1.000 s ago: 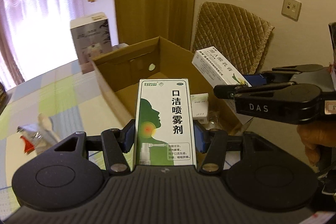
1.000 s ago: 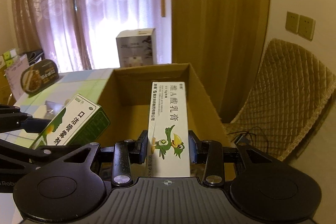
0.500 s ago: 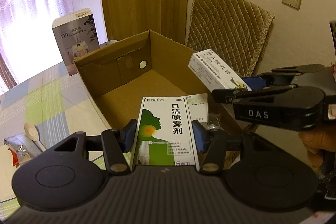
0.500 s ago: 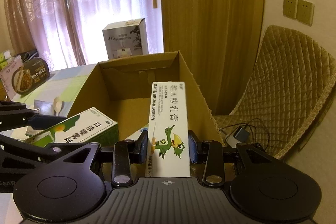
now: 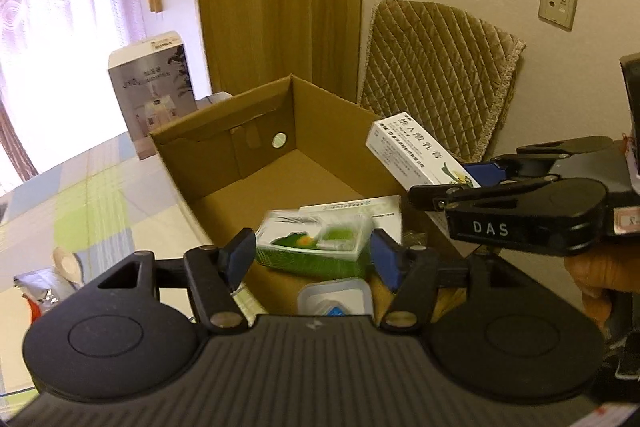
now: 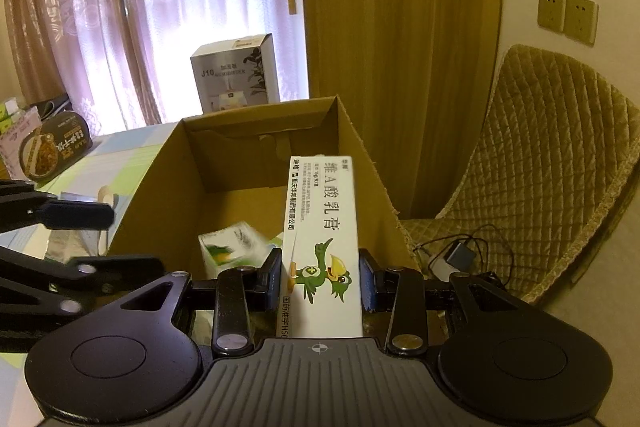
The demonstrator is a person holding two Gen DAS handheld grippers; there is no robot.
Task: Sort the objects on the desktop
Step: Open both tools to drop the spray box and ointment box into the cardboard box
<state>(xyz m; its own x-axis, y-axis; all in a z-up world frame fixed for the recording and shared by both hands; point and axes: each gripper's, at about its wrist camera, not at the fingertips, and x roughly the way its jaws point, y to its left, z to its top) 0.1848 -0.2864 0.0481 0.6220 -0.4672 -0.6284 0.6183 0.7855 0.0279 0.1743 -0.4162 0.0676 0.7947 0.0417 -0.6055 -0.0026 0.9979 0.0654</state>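
An open cardboard carton (image 5: 224, 143) stands on the table. A green-and-white spray box (image 5: 316, 247) shows blurred and tipped over inside it, level with my left gripper (image 5: 313, 261), whose fingers stand open and clear of it. In the right wrist view the same spray box (image 6: 230, 247) lies low in the carton (image 6: 160, 195), apart from the left gripper's arms. My right gripper (image 6: 320, 285) is shut on a long white ointment box (image 6: 320, 227) with a green bird on it, held over the carton's near right corner. From the left wrist view the ointment box (image 5: 416, 151) juts leftward.
A white flat box (image 5: 360, 211) and a white plastic tub (image 5: 336, 297) lie in the carton. A grey humidifier box (image 5: 154, 87) stands behind it. A spoon (image 5: 66, 261) and a foil packet (image 5: 36, 287) lie left. A quilted chair (image 6: 560, 167) is right, a noodle bowl (image 6: 52, 147) far left.
My left gripper has opened and let go of the spray box, which has dropped and tipped into the carton. The right gripper keeps the ointment box and has edged closer to the carton.
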